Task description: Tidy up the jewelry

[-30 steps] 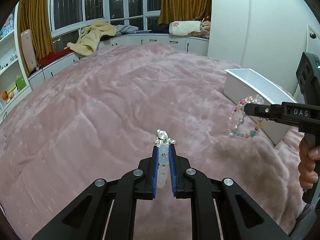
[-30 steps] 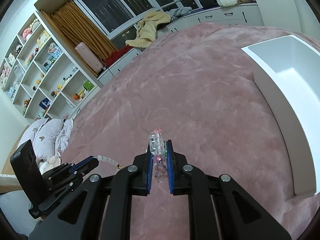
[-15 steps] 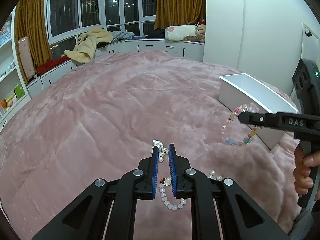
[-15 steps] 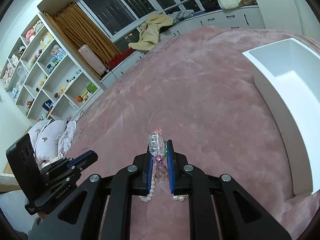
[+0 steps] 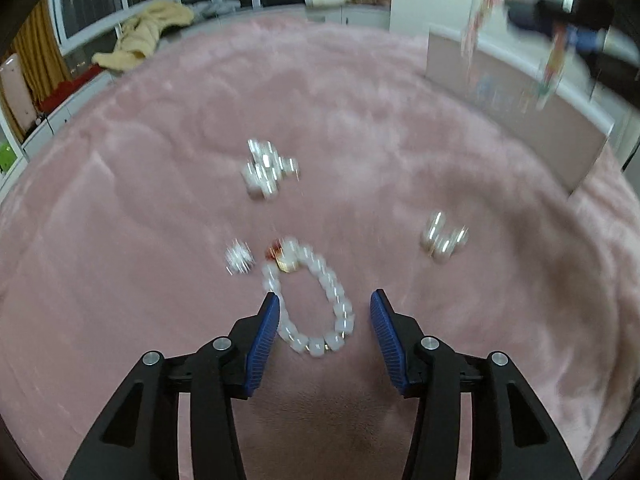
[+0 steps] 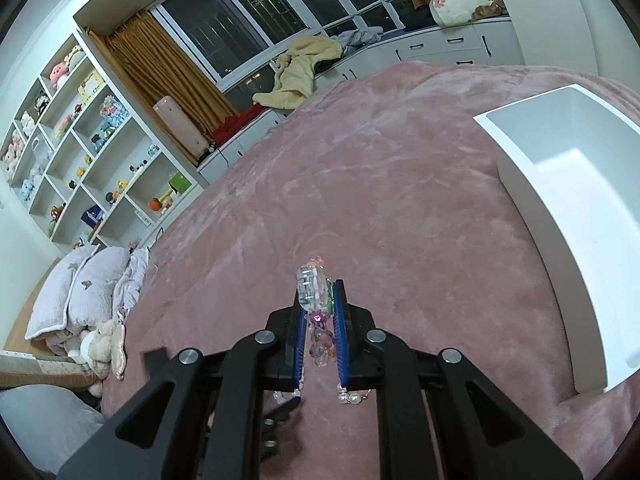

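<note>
Left wrist view shows the left tool (image 5: 324, 304) spread wide and holding nothing, its blue pads flanking a white bead bracelet (image 5: 316, 304) that lies on the pink bed (image 5: 120, 240) at lower centre, with blurred silver pieces (image 5: 268, 168) above it. Right wrist view shows the right tool (image 6: 320, 300) clamped on a colourful bead bracelet (image 6: 314, 292) at centre frame, and a white box (image 6: 560, 208) sits on the bed at the right edge.

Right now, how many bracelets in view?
2. The white bead bracelet lies on the pink blanket between the open left hand-held gripper's fingers; the colorful bracelet is clamped in the right hand-held gripper.
</note>
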`<action>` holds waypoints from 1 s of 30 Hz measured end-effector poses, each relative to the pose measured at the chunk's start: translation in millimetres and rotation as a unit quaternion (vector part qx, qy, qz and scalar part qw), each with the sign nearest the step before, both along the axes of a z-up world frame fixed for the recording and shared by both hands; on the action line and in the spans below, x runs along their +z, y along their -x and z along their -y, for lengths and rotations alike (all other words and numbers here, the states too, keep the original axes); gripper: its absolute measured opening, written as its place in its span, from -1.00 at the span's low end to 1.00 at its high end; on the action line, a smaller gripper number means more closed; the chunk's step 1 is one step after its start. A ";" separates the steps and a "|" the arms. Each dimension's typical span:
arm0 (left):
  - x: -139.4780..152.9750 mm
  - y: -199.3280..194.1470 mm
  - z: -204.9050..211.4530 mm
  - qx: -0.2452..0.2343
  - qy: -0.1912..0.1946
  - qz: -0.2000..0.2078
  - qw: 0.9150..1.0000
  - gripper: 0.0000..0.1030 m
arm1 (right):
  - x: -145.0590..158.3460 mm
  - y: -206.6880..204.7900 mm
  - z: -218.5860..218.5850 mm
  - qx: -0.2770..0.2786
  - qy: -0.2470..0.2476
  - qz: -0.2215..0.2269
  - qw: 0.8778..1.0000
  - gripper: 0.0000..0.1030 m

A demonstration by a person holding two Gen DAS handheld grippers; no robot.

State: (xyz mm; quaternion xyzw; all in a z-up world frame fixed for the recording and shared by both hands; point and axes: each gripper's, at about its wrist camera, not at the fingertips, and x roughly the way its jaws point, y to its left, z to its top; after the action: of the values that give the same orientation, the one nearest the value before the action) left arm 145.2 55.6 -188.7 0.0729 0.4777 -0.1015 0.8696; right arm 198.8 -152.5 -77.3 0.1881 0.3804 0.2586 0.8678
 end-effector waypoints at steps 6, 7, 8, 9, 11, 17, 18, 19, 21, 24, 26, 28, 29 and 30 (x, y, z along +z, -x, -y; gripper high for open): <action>-3.5 -3.2 1.4 -0.005 0.024 -0.019 1.000 -0.70 | -0.9 1.2 0.7 -0.003 0.003 -0.003 1.000 -0.73; -1.6 -2.5 1.8 -0.005 0.020 -0.014 1.000 -0.70 | 0.8 1.8 0.8 -0.003 0.002 -0.001 1.000 -0.73; 0.7 -1.8 1.5 -0.006 0.020 -0.013 1.000 -0.70 | -0.1 1.7 1.4 -0.002 0.001 0.000 1.000 -0.73; 3.2 -0.3 2.2 -0.006 0.022 -0.011 1.000 -0.70 | 0.9 2.1 2.0 -0.001 0.001 0.002 1.000 -0.73; 7.9 1.1 1.5 -0.007 0.028 -0.008 1.000 -0.70 | 3.4 3.6 3.7 -0.002 0.002 0.006 1.000 -0.73; 26.0 -2.0 0.0 -0.001 0.043 0.004 0.999 -0.70 | 13.0 8.0 10.0 -0.004 -0.001 0.014 1.000 -0.73; 29.5 -3.2 0.7 0.000 0.043 0.007 0.999 -0.70 | 15.2 8.5 10.7 -0.005 0.000 0.014 1.000 -0.73; 34.9 -5.1 0.5 0.001 0.045 0.010 0.999 -0.70 | 16.7 8.7 12.2 -0.006 0.000 0.014 1.000 -0.73; 43.7 -6.7 1.8 0.001 0.048 0.015 0.999 -0.70 | 17.5 9.0 12.0 -0.004 0.000 0.014 1.000 -0.73; 60.4 -7.3 4.5 -0.002 0.052 0.028 0.998 -0.70 | 22.6 10.2 18.4 -0.004 0.000 0.013 1.000 -0.73; 71.1 -10.7 8.3 -0.003 0.056 0.034 0.998 -0.70 | 26.5 10.2 25.5 -0.007 -0.007 0.012 1.000 -0.73; 81.9 -14.2 13.9 -0.007 0.063 0.037 0.997 -0.70 | 29.9 10.8 30.2 -0.009 -0.005 0.012 1.000 -0.73; 88.1 -15.5 17.7 -0.010 0.063 0.043 0.997 -0.70 | 32.6 10.8 33.0 -0.010 -0.001 0.013 1.000 -0.73; 92.1 -15.9 20.8 -0.013 0.063 0.047 0.997 -0.70 | 34.2 11.8 35.1 -0.011 0.002 0.013 1.000 -0.73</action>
State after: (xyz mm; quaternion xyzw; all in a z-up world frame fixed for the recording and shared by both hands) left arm 161.1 34.9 -96.6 0.0290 0.4280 -0.1392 0.8925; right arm 187.0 -187.6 -43.0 0.1876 0.3670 0.2506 0.8760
